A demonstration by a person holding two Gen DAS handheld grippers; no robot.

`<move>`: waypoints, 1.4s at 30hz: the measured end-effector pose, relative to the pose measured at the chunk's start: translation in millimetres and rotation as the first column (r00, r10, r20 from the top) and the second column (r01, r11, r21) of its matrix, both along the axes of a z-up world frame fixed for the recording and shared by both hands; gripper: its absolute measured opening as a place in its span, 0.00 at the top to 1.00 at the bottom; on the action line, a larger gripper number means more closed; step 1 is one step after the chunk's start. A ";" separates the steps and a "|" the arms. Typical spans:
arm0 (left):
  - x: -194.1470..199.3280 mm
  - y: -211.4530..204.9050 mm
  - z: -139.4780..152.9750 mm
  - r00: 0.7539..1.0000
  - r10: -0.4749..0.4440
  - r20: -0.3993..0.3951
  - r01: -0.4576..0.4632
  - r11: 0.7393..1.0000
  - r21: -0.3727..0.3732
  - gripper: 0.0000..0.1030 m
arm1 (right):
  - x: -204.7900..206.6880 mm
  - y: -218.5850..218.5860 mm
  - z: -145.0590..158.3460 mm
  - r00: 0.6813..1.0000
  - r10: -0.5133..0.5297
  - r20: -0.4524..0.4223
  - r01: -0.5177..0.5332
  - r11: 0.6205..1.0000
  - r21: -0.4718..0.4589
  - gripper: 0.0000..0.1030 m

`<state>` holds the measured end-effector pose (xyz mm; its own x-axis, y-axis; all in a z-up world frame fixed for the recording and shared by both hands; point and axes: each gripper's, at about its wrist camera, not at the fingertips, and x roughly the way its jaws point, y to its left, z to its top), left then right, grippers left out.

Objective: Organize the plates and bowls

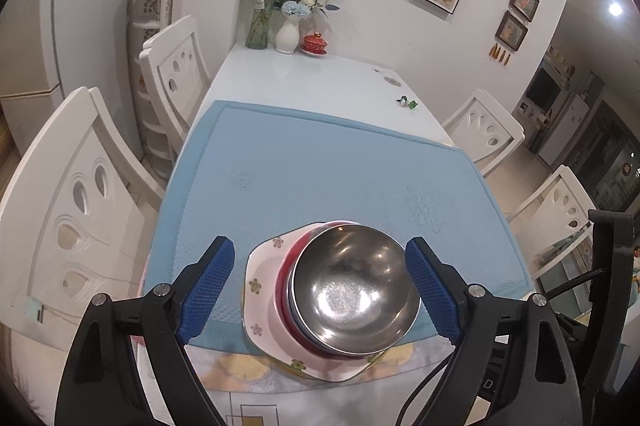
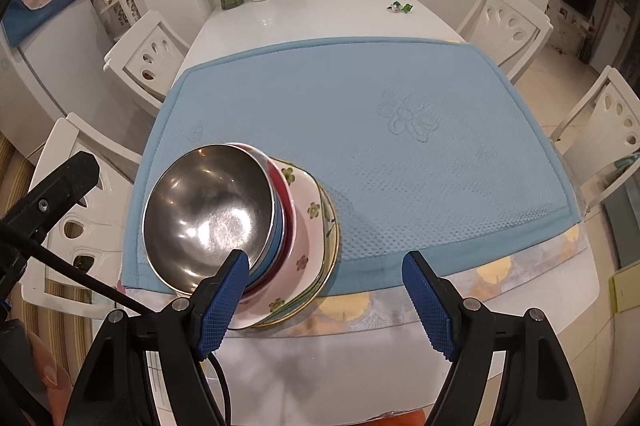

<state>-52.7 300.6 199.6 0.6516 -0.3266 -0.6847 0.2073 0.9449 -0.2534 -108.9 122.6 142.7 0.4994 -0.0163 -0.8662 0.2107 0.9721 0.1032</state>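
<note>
The stack of plates and bowls (image 1: 340, 298) sits at the near edge of the blue mat (image 1: 320, 169) on the white table (image 1: 304, 73), its base partly over the mat's front border. A steel bowl (image 1: 354, 286) lies on top, nested in a blue bowl (image 2: 276, 246) and a red bowl (image 1: 290, 266), all resting on a pink flowered plate (image 1: 260, 286) with further plates under it. The left gripper (image 1: 320, 286) has its jaws wide apart on either side of the stack, the blue pads clear of it. The right gripper (image 2: 326, 302) also has its jaws apart with nothing between them; the stack lies to its left, behind its left pad. At the table's far end stand a glass vase (image 1: 258, 21), a white vase (image 1: 288, 33) and a red lidded cup (image 1: 315, 43). White chairs (image 1: 72, 209) line both sides.
</note>
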 end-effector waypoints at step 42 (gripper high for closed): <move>-9.2 -16.9 0.6 0.992 0.076 0.097 -0.103 0.946 0.308 0.16 | 3.5 -1.4 -1.1 0.998 0.065 0.026 -0.066 0.997 0.029 0.25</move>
<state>-61.9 283.7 200.2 0.7268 -0.0431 -0.6855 0.1261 0.9894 0.0714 -105.3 121.1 141.6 0.5200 0.0425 -0.8531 0.1438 0.9801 0.1365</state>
